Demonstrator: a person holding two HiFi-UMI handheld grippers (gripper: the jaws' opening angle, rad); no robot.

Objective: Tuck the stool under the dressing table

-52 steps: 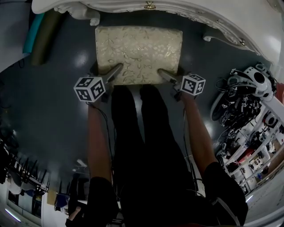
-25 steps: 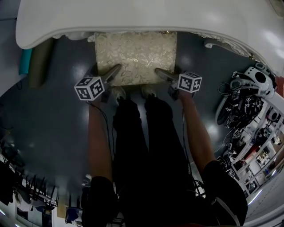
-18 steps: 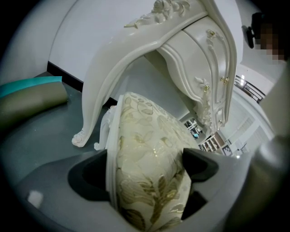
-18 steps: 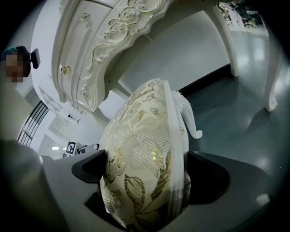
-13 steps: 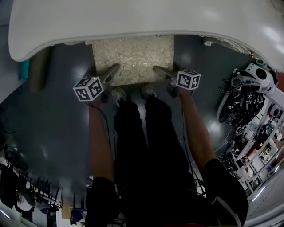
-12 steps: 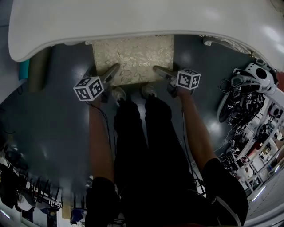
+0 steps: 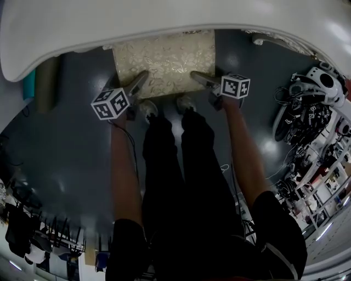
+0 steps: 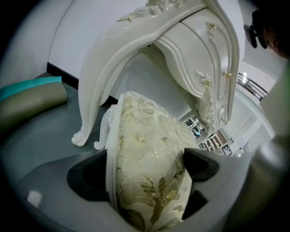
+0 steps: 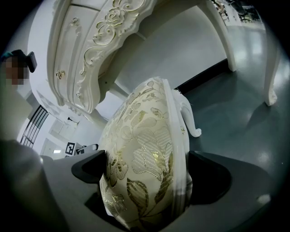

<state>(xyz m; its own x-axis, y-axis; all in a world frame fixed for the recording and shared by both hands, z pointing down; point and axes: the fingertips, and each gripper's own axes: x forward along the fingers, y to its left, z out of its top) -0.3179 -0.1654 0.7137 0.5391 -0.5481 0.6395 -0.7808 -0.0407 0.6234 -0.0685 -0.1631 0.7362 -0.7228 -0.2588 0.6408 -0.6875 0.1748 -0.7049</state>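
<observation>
I see the stool [image 7: 164, 60] padded in cream woven cloth with a raised gold leaf pattern that glints faintly, on a smooth, glossy white-painted frame. The dressing table [image 7: 164, 16] has the same glossy white finish, with carved relief and small gold-coloured knobs [image 8: 208, 82]. The floor [image 7: 66, 142] is dark grey, smooth and shiny, while the jaws of my left gripper [image 7: 141, 78] and right gripper [image 7: 197, 78] look like matt dark plastic.

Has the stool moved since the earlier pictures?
Yes. The stool has slid farther under the dressing table, whose top now hides its far end.
</observation>
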